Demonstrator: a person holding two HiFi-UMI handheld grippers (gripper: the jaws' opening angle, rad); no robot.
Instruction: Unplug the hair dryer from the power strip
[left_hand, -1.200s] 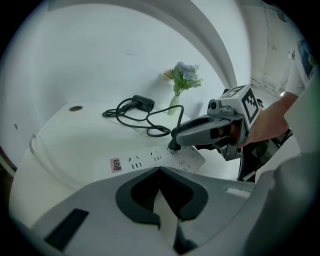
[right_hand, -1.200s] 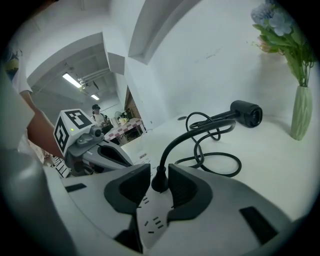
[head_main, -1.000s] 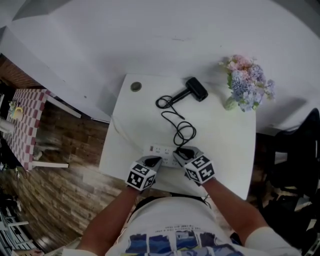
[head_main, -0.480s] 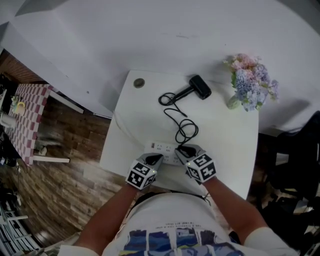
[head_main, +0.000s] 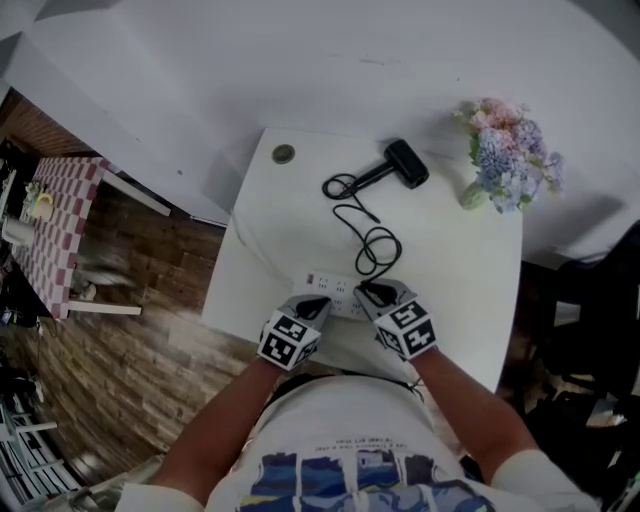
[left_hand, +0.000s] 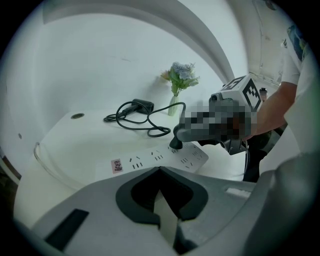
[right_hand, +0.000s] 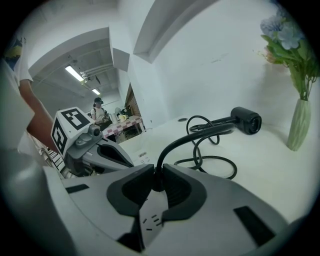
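1. Right tool (head_main: 372, 293) sits at the right end of the white power strip (head_main: 335, 288), near the front edge of the white tabletop (head_main: 460, 270)
2. Right tool jaws have just been closing; the right gripper view shows the two dark pads nearly together, pinching the black plug (left_hand: 176, 142) between their tips
3. Plug is seated in a socket of the power strip, not pulled out; the left gripper view shows it upright on the strip with the right tool's jaws round it
4. Black cord (right_hand: 166, 150) rises from between the right tool's jaws, arcs up and away, then lies in loose loops across the tabletop toward the far side
5. Hair dryer (head_main: 405, 165) lies on its side at the far part of the tabletop, well apart from the strip, joined to the plug only by the cord
6. Left tool (head_main: 318, 303) is at the left part of the power strip, just beside the right tool; its jaw tips are together with nothing gripped between them, tips down over the strip
7. Whether the left tool actually presses the strip is unclear
8. Flowers in a vase (head_main: 505, 155) stand at the far right corner of the tabletop, beside the hair dryer
9. Small round disc (head_main: 284, 154) sits at the far left corner
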